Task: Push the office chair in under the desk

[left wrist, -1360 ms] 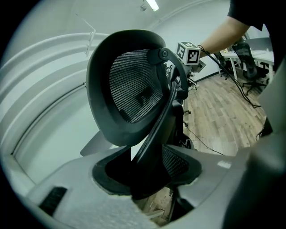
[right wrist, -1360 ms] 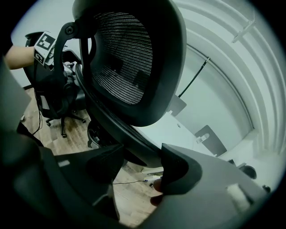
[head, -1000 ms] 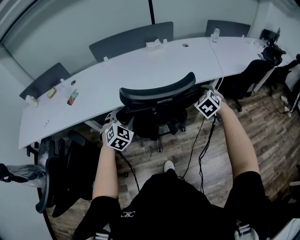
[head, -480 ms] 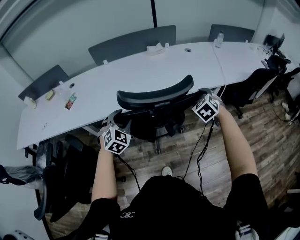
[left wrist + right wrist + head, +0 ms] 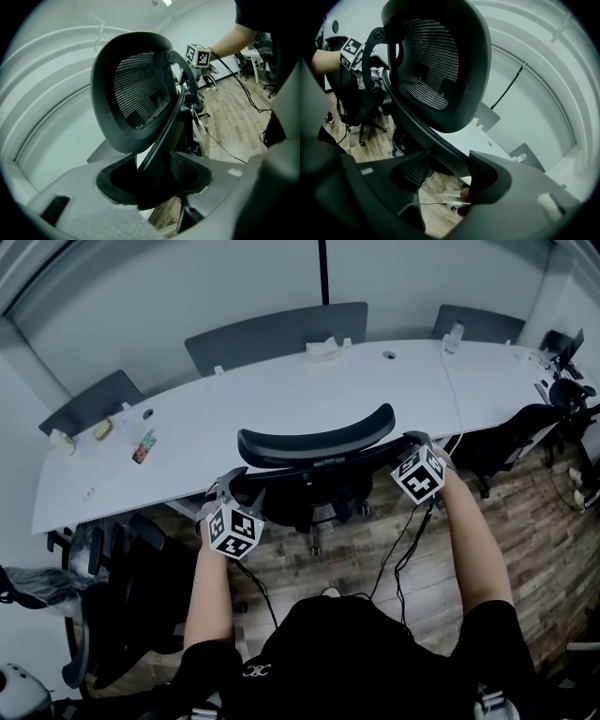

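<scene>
As you stand behind the chair (image 5: 314, 442), you have one claw on each side of its back. The left claw (image 5: 154, 190) is spread fairly wide and clamped on the black frame bar (image 5: 164, 140) that carries the mesh backrest (image 5: 136, 93). The bar fills the gap and both pads press against it. Your right claw (image 5: 447, 176) is likewise closed on the curved bar on its side, which runs across between the two pads, with a strip of floor (image 5: 436, 215) showing below it.

From your head view, the left claw sits low at the chair's left edge and the right claw (image 5: 412, 442) a little higher at its right edge. Both your forearms reach forward, and cables (image 5: 403, 540) hang from the claws.

The chair faces the long white desk (image 5: 281, 395). The top of its backrest lies right along the desk's near edge, and its wheeled base (image 5: 319, 521) stands on the wooden floor just in front of that edge. How far the seat reaches under the desk cannot be made out.

Small items (image 5: 142, 444) lie on the desk's left end, grey chairs (image 5: 272, 334) stand along its far side, and another black chair (image 5: 122, 587) is at your left.
</scene>
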A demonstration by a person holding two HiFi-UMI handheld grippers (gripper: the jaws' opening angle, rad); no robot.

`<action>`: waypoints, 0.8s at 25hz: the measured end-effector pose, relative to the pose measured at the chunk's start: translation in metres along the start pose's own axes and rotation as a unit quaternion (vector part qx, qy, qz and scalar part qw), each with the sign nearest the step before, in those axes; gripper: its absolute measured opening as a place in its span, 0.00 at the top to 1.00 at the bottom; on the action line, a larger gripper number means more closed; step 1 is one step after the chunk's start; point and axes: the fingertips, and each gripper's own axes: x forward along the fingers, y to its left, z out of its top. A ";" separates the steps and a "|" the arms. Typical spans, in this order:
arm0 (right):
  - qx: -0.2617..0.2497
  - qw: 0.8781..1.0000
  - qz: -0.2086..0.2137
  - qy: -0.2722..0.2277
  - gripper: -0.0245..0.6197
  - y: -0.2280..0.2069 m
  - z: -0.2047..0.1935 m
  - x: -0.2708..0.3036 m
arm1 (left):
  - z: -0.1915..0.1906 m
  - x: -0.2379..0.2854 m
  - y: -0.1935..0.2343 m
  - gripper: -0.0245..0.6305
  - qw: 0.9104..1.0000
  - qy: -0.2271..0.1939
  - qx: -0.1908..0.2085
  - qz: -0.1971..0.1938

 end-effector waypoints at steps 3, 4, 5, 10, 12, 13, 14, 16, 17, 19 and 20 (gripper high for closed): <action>-0.001 1.000 -0.003 -0.005 0.55 -0.006 0.005 0.006 | 0.001 0.006 0.006 0.62 1.000 -0.002 -0.004 0.007; -0.001 1.000 -0.005 -0.008 0.55 -0.008 0.007 0.009 | 0.001 0.008 0.008 0.62 1.000 -0.003 -0.005 0.009; -0.001 1.000 -0.006 -0.011 0.55 -0.010 0.008 0.011 | 0.001 0.010 0.009 0.62 1.000 -0.002 -0.006 0.010; -0.002 1.000 0.006 -0.015 0.55 -0.015 0.011 0.019 | 0.001 0.019 0.017 0.62 1.000 0.009 -0.010 0.011; -0.003 1.000 0.006 -0.027 0.55 -0.017 0.014 0.019 | 0.000 0.022 0.021 0.61 1.000 0.013 -0.015 0.014; -0.005 0.999 0.004 -0.034 0.55 -0.018 0.015 0.019 | 0.001 0.023 0.022 0.61 1.000 0.014 -0.017 0.015; -0.007 0.999 0.002 -0.038 0.55 -0.018 0.015 0.020 | 0.001 0.024 0.023 0.61 1.000 0.015 -0.018 0.016; -0.008 0.999 0.001 -0.044 0.55 -0.018 0.015 0.020 | 0.001 0.025 0.023 0.61 1.000 0.018 -0.018 0.017; -0.008 0.999 0.000 -0.045 0.55 -0.018 0.015 0.019 | 0.001 0.025 0.023 0.60 0.999 0.020 -0.019 0.017; -0.008 0.999 -0.001 -0.047 0.55 -0.017 0.014 0.018 | 0.001 0.025 0.022 0.60 0.999 0.024 -0.022 0.016; -0.009 0.999 -0.002 -0.048 0.55 -0.017 0.014 0.018 | 0.000 0.025 0.022 0.60 0.999 0.025 -0.024 0.017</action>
